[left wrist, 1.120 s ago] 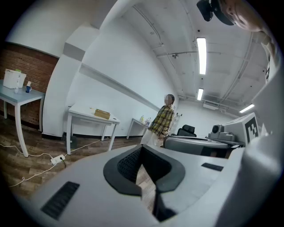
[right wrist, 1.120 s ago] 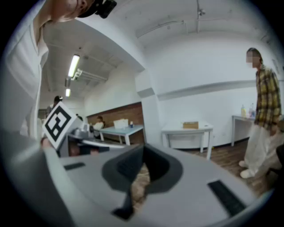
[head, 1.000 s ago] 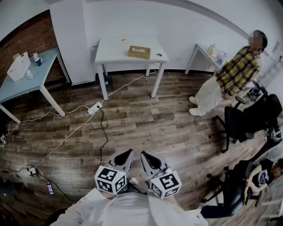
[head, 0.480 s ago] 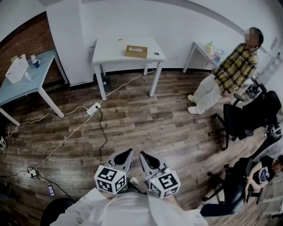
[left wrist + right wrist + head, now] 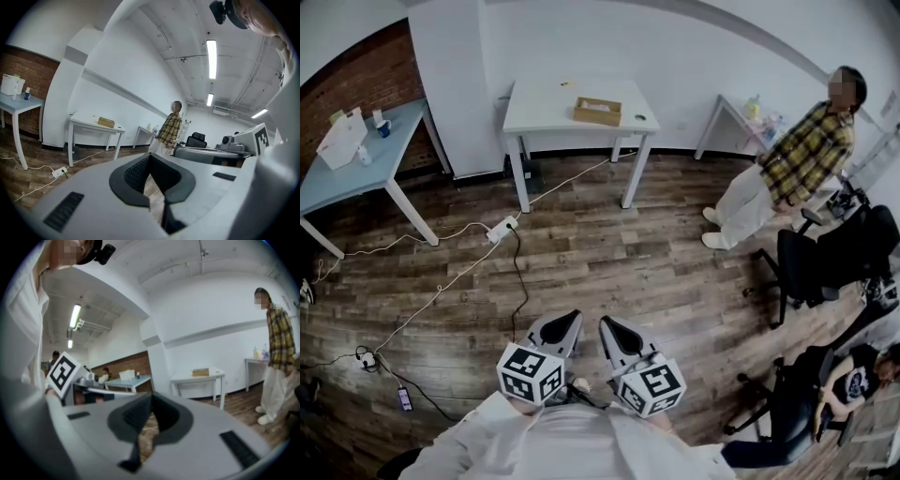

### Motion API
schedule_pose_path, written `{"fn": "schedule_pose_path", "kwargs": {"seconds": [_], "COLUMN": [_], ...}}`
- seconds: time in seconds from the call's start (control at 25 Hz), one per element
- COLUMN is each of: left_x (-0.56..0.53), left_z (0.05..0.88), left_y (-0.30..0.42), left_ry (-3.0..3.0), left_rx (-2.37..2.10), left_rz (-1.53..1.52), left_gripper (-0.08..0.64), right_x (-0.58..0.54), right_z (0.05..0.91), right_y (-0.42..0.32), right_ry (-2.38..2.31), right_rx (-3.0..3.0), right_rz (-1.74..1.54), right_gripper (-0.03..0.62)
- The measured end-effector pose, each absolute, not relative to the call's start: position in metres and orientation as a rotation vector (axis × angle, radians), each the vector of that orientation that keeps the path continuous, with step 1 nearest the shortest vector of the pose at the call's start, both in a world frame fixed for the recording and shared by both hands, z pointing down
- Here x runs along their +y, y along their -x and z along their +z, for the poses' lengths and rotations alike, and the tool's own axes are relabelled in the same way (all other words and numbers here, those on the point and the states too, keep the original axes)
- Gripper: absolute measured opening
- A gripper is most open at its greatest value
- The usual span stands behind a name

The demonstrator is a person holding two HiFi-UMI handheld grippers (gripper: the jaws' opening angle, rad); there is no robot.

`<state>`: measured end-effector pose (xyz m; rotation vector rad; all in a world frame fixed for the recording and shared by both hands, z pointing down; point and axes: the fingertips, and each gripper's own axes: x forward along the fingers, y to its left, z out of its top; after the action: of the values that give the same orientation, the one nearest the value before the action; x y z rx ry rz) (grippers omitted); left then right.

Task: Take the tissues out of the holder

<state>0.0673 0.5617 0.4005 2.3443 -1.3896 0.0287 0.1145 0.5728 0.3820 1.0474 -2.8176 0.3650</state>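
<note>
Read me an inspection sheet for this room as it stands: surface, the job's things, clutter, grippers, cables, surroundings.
Surface: white table by the far wall, mostly bare.
Job's things: tissue holder, a brown box on that table, far from both grippers.
Clutter: small dark object beside the holder; white bag on the blue table.
Grippers: left gripper and right gripper held close to the body above the floor, jaws shut, nothing between them.
Cables: power strip and loose leads across the wooden floor.
Surroundings: standing person in a plaid shirt, office chair, seated person.
</note>
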Motion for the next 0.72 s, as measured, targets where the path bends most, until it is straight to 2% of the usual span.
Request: {"fn": "schedule_pose_path", "kwargs": {"seconds": [0.72], "left_x": [0.504], "left_z": [0.411], "left_y": [-0.086], "left_ry": [-2.339], "left_rx": [-1.432], "left_rz": [0.024], "left_gripper": [0.015], "right_x": [0.51], "right_z": [0.385], "right_y": [-0.147], "right_ry": [-1.059], "right_rx": [-2.802], "right_rz": [0.302], "right_gripper": [0.011]}}
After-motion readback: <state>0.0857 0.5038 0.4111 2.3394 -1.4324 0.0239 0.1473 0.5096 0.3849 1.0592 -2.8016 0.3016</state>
